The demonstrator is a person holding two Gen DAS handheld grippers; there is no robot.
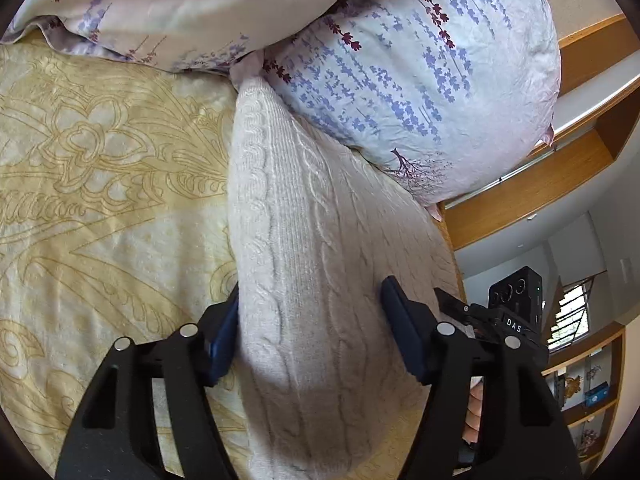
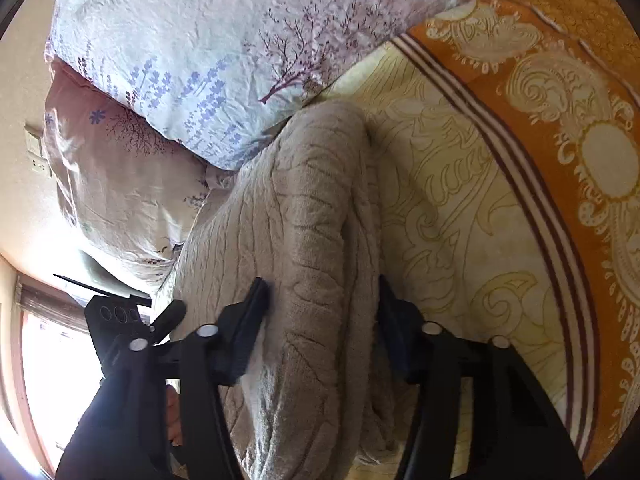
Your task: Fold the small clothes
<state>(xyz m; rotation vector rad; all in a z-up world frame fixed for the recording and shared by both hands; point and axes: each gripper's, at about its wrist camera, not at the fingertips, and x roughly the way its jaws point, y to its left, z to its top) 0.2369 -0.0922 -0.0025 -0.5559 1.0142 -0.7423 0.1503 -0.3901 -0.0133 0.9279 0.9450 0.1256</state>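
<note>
A cream cable-knit sweater (image 1: 304, 240) lies on a yellow patterned blanket (image 1: 100, 208), its far end against a floral pillow (image 1: 420, 92). My left gripper (image 1: 310, 328) straddles a raised fold of the knit, with blue pads on either side of it. In the right wrist view the same sweater (image 2: 304, 232) looks beige. My right gripper (image 2: 322, 320) also has a thick fold of it between its black fingers. Both grippers' jaws stand wide with cloth filling the gap. The other gripper shows at the edge of each view.
A second floral pillow (image 1: 180, 12) lies along the far side of the bed. The blanket has an orange patterned border (image 2: 560, 100). Wooden shelves (image 1: 592, 392) and a window (image 2: 52, 380) stand beyond the bed's edge.
</note>
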